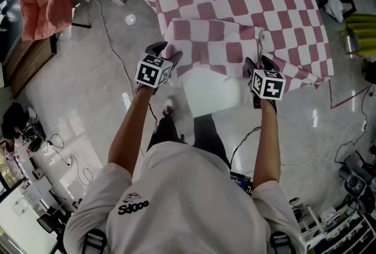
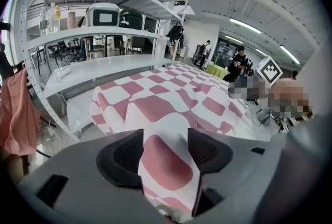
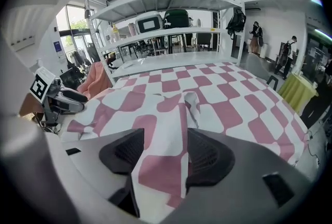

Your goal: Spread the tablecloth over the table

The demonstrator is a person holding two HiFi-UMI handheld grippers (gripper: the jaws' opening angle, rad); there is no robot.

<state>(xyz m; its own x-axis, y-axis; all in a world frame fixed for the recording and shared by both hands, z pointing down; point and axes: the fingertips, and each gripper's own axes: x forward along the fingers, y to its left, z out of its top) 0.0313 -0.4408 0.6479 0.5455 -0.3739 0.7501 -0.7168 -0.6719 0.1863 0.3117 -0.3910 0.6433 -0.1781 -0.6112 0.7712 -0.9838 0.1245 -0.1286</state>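
A pink-and-white checked tablecloth (image 1: pixel 247 0) covers most of the table, with its near edge folded back in a flap (image 1: pixel 211 41). A bare white corner of the table (image 1: pixel 208 94) shows below the flap. My left gripper (image 1: pixel 164 50) is at the flap's left corner and my right gripper (image 1: pixel 260 62) at its right corner. In the left gripper view the cloth (image 2: pixel 166 161) lies between the wide-apart jaws of the left gripper (image 2: pixel 165 153). The right gripper view shows the same: a ridge of cloth (image 3: pixel 171 129) runs between the spread jaws of the right gripper (image 3: pixel 163 158).
A white shelf rack (image 2: pixel 104 36) stands behind the table's far side. An orange cloth (image 1: pixel 44 0) hangs at the left. A yellow-green thing (image 1: pixel 361 35) and a chair are at the right. Cables (image 1: pixel 111 41) trail over the glossy floor. People stand far off.
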